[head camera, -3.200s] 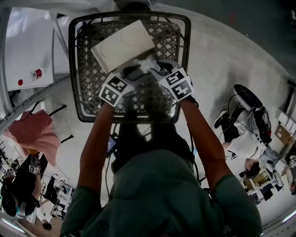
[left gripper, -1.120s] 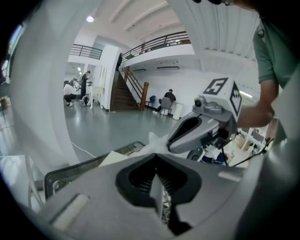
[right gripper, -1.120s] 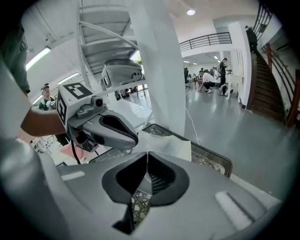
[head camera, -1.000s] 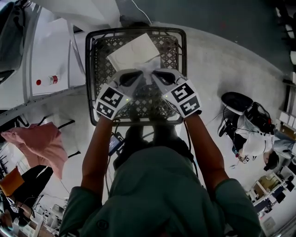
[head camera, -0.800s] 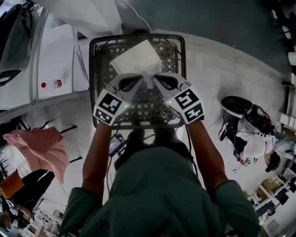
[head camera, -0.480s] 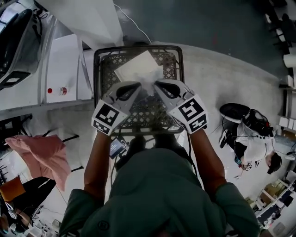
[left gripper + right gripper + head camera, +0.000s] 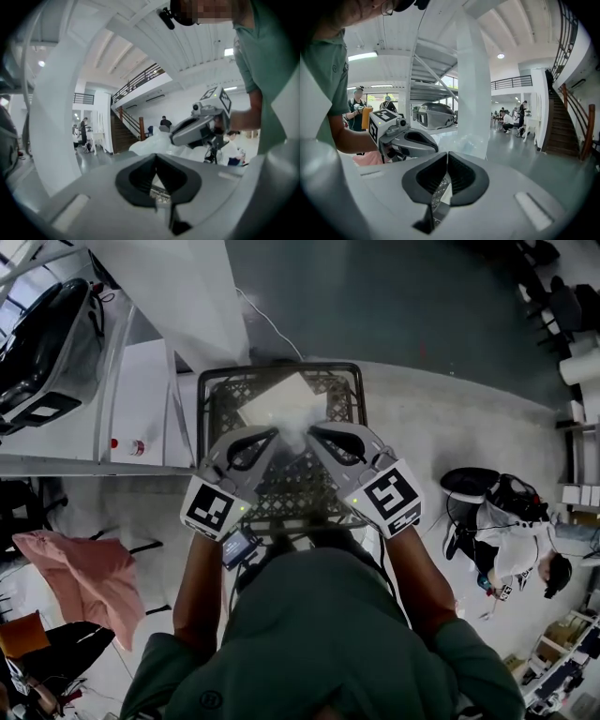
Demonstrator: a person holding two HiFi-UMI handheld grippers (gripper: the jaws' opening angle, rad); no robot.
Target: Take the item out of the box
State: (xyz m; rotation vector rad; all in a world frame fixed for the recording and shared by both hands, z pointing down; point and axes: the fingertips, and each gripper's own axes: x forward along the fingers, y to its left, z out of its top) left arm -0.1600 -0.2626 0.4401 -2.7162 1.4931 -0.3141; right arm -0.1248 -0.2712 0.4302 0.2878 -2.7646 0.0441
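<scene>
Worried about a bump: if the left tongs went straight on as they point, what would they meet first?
Probably the bulk of the white bag that the left tongs pinch, then the right tongs close behind; depth is unclear.

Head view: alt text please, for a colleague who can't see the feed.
Seen from above, a person's left gripper and right gripper meet tip to tip, both shut on crumpled white wrapping over a black lattice basket. A flat white box shows just beyond them, within the basket's frame.

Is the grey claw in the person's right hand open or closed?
Shut: right gripper pinches crinkled wrapping of the flat white packet; jaws meet.
</scene>
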